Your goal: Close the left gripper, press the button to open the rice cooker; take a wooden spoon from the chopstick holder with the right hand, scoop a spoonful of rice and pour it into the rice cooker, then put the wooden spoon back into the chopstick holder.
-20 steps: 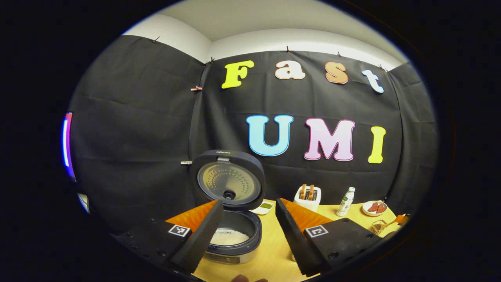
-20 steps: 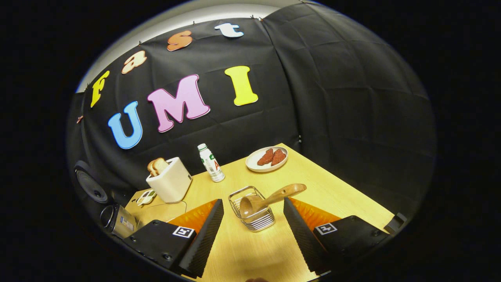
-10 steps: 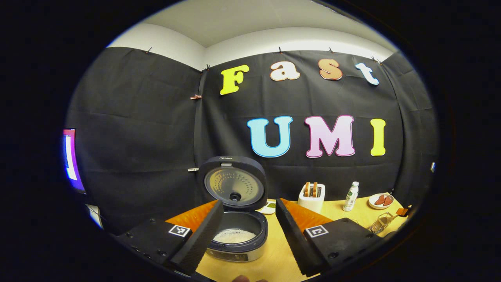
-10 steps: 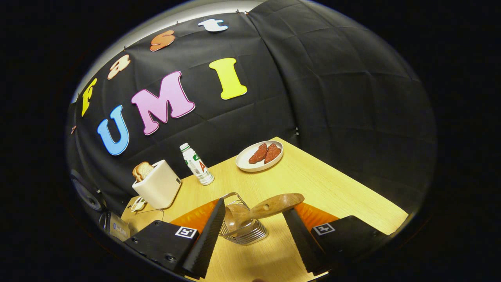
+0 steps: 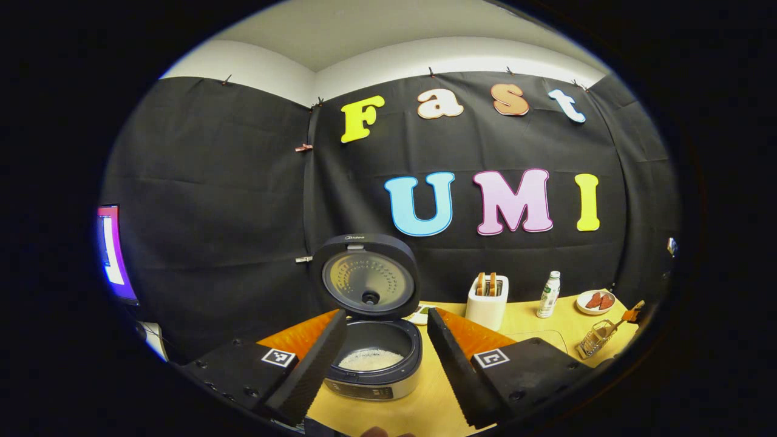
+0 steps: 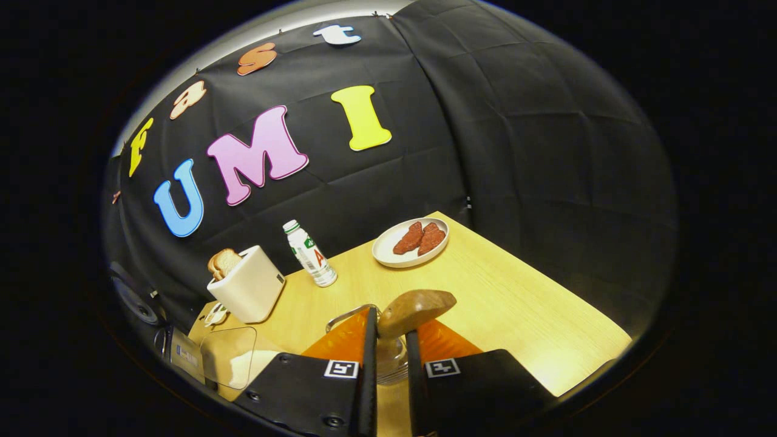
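At the near edge of the right gripper view, the right gripper (image 6: 388,364) is seen with its 2 fingers drawn together on the handle of the wooden spoon (image 6: 414,309), which rises between them from the chopstick holder (image 6: 349,315). Half a second earlier these fingers were spread wide on either side of the holder; the gap has since been closed to the width of the handle. A grasp is therefore judged to be established, although firm contact of both pads cannot be fully confirmed, since the contact zone is partly hidden. The spoon bowl is still seated in the wire holder, so the withdrawal step is judged not yet begun.

In the left gripper view, the left gripper (image 5: 385,358) is held with its fingers apart, aimed toward the rice cooker (image 5: 373,364). The lid (image 5: 367,276) is raised upright and white rice (image 5: 370,359) is visible in the inner pot, so the button step is judged complete. The holder with the spoon is also seen far to the right on the table (image 5: 522,325).

A straight upward lift is judged necessary next, to prevent the holder from being tipped.
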Demonstrator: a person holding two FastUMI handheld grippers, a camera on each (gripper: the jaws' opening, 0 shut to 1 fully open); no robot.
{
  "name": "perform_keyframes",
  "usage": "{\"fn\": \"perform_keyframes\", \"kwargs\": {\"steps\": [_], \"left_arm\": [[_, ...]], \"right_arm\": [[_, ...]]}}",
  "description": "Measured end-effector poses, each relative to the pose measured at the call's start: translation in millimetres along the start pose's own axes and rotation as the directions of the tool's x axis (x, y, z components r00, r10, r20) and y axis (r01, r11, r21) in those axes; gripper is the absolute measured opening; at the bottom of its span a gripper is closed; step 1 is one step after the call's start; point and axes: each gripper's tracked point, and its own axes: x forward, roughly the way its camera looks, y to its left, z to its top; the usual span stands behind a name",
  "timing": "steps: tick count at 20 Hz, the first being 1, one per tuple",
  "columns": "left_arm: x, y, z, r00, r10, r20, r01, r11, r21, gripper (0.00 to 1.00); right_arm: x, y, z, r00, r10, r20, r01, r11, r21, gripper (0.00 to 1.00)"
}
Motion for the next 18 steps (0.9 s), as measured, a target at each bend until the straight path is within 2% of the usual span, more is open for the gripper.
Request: {"fn": "perform_keyframes", "kwargs": {"steps": [4, 9, 13, 15, 18], "left_arm": [[2, 0, 1, 1.000, -0.011, 0.003, 0.011, 1.000, 0.002, 0.90], [1, 8, 6, 1.000, -0.019, 0.021, 0.019, 1.000, -0.012, 0.91], [8, 23, 6, 0.999, 0.002, 0.033, 0.000, 0.999, -0.040, 0.90], [11, 30, 2, 1.000, 0.001, 0.028, 0.001, 0.998, -0.057, 0.90], [17, 41, -1, 0.999, 0.001, 0.035, 0.000, 0.999, -0.041, 0.90]], "right_arm": [[5, 26, -4, 0.998, 0.056, -0.010, -0.057, 0.994, -0.093, 0.12], [-13, 34, 30, 0.996, 0.036, 0.077, -0.025, 0.990, -0.141, 0.12], [-41, 64, 66, 0.983, 0.077, 0.164, -0.048, 0.984, -0.173, 0.12], [-54, 92, 73, 0.976, 0.115, 0.185, -0.081, 0.980, -0.181, 0.12], [-63, 153, 58, 0.964, 0.220, 0.150, -0.192, 0.964, -0.184, 0.12]]}}
